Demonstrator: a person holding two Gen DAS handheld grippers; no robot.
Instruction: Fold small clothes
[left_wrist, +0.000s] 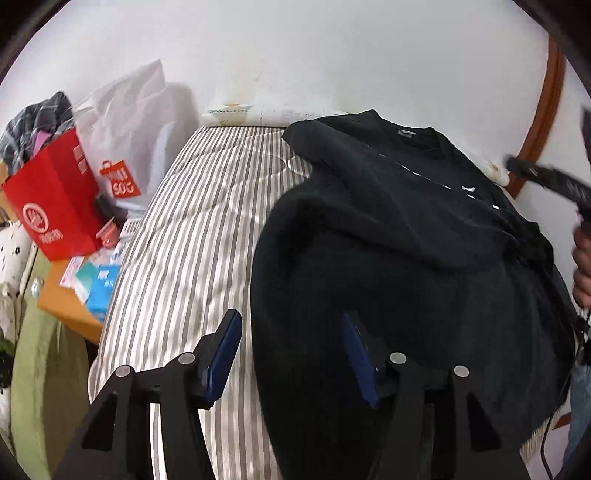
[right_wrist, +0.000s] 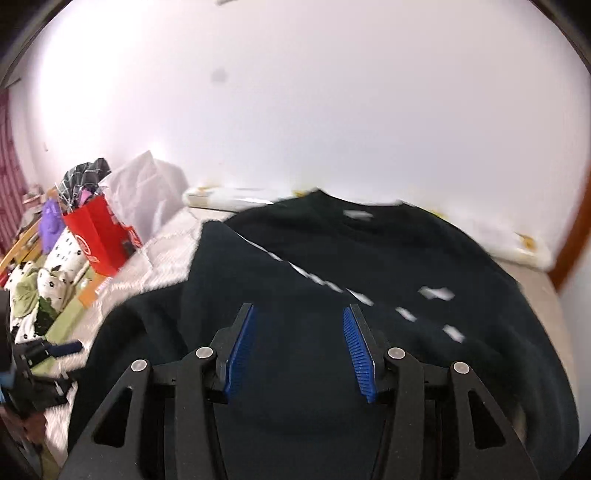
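A black sweatshirt (left_wrist: 391, 229) with small white print lies on the striped bed (left_wrist: 192, 229), its lower part folded up over the chest. My left gripper (left_wrist: 291, 325) hovers open above the garment's left edge, nothing between its blue pads. In the right wrist view the sweatshirt (right_wrist: 369, 258) fills the middle, blurred. My right gripper (right_wrist: 299, 321) stands open above it, with no cloth between the pads. The right gripper (left_wrist: 546, 177) also shows at the far right of the left wrist view, held by a hand. The left gripper (right_wrist: 48, 350) appears at the left edge of the right wrist view.
A red paper bag (left_wrist: 55, 199) stuffed with clothes and a white shopping bag (left_wrist: 129, 136) stand left of the bed against the white wall. Boxes and packets (left_wrist: 88, 280) lie below them. A brown wooden frame (left_wrist: 546, 110) curves at the right.
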